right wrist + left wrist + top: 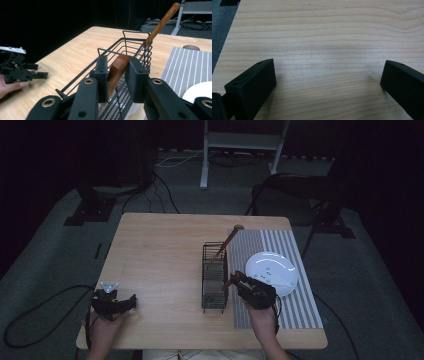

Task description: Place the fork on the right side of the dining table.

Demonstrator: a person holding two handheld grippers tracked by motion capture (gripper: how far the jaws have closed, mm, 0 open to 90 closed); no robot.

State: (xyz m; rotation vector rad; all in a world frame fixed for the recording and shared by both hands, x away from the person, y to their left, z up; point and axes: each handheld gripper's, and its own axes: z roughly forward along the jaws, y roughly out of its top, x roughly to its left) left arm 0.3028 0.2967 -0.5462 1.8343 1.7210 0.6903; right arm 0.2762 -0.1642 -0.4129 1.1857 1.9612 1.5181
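Nearest the person, at the front left corner of the pale wooden bench (160, 265), well to the left of the black wire rack (214, 277), the left tool (131, 301) rests low over the bare wood in the person's left hand (102, 330), pointing toward the rack; its two black jaws stand wide apart with nothing but wood grain between them in the left gripper view. Just to the right of the rack's near end, the right tool (116, 72) is clamped on a short reddish-brown wooden handle (117, 71): the two black pads press flat against its sides, and its rounded top pokes up between them. The handle sits at the near right edge of the rack, above the mesh floor, though its lower end is hidden behind the jaws, so I cannot tell what it belongs to or whether it touches the wire. The person's right hand (262, 317) holds that tool from the front edge of the bench. The rack itself is long and narrow, standing lengthwise away from the person along the left edge of a grey-and-white striped mat (295, 255). On the mat, just right of the rack, lies a white round plate (275, 270). At the rack's far end a long brown wooden stick (161, 23) leans out over the rim, tilting up and to the right.
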